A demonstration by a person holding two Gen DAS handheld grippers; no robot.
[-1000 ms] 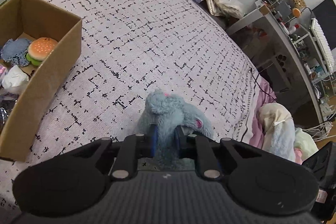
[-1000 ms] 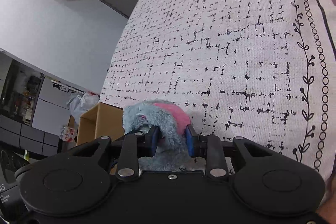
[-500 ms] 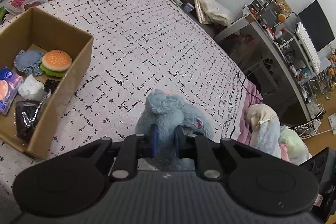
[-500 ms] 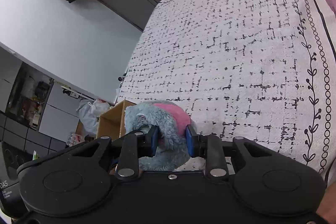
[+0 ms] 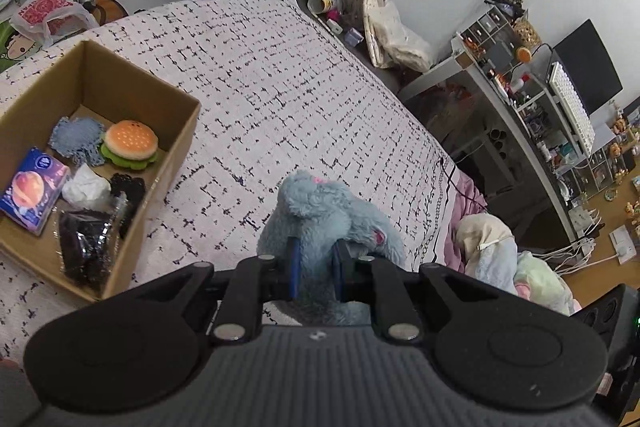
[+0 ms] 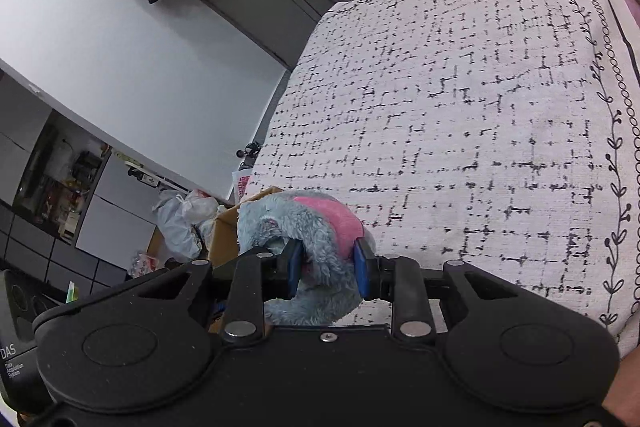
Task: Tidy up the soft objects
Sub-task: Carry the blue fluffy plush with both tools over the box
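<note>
My left gripper [image 5: 315,269] is shut on a grey-blue plush toy [image 5: 320,211] with pink patches and holds it above the patterned bedspread [image 5: 280,87]. My right gripper [image 6: 327,269] is shut on the same plush toy [image 6: 304,223], on a part with a pink patch. An open cardboard box [image 5: 176,147] stands on the bed to the left. It holds a plush burger [image 5: 130,143], a blue cloth [image 5: 76,139], a tissue pack [image 5: 32,187], a white wad and dark items. A corner of the box [image 6: 228,227] shows behind the toy in the right wrist view.
The bed's right edge drops to a pile of soft bedding [image 5: 504,259] on the floor. A cluttered desk with shelves [image 5: 540,99] stands further right. Bags [image 5: 48,11] lie beyond the bed's far left corner. A nightstand with bottles [image 5: 344,15] stands at the head.
Both grippers have lifted with the plush toy held between them. The bed looks farther below and the box shows more of its inside. Both grips are unchanged.
</note>
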